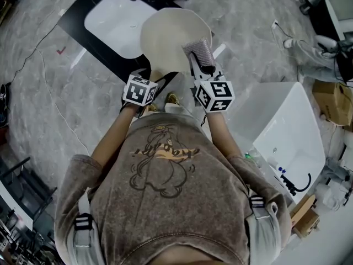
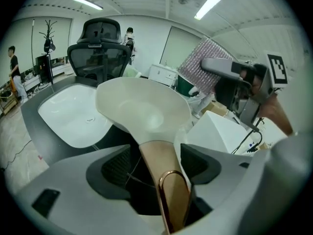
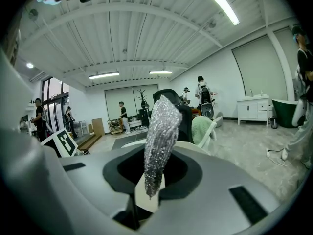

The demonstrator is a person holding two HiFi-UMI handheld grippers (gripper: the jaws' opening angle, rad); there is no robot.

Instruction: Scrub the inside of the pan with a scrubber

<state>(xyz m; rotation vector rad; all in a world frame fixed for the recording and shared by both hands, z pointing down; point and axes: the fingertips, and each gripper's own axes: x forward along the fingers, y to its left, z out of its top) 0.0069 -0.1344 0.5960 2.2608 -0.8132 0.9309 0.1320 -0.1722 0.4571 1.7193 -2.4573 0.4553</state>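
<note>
The short-sleeved T-shirt (image 1: pixel 165 203) at the centre of the head view is mottled grey-brown, with a dark-outlined cartoon print on the chest. Pale grey straps (image 1: pixel 83 225) with black-and-white striped bands sit at lower left and lower right. The left gripper (image 2: pixel 155 155) and right gripper (image 3: pixel 152 173) have light grey shells and dark jaw pads. Each carries a black-and-white marker cube (image 1: pixel 139 90).

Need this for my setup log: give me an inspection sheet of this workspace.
Surface: black counter with a white basin.
Job's things: cream pan at the counter's edge; silver scrubber clear of it.
Clutter: second basin and box at right.
Grippers: left gripper jaws apart around the pan's handle; right gripper jaws closed on the scrubber.
Cables: cable on the floor at left; second cable at upper right.
Surroundings: grey marble floor, chair, people behind.
</note>
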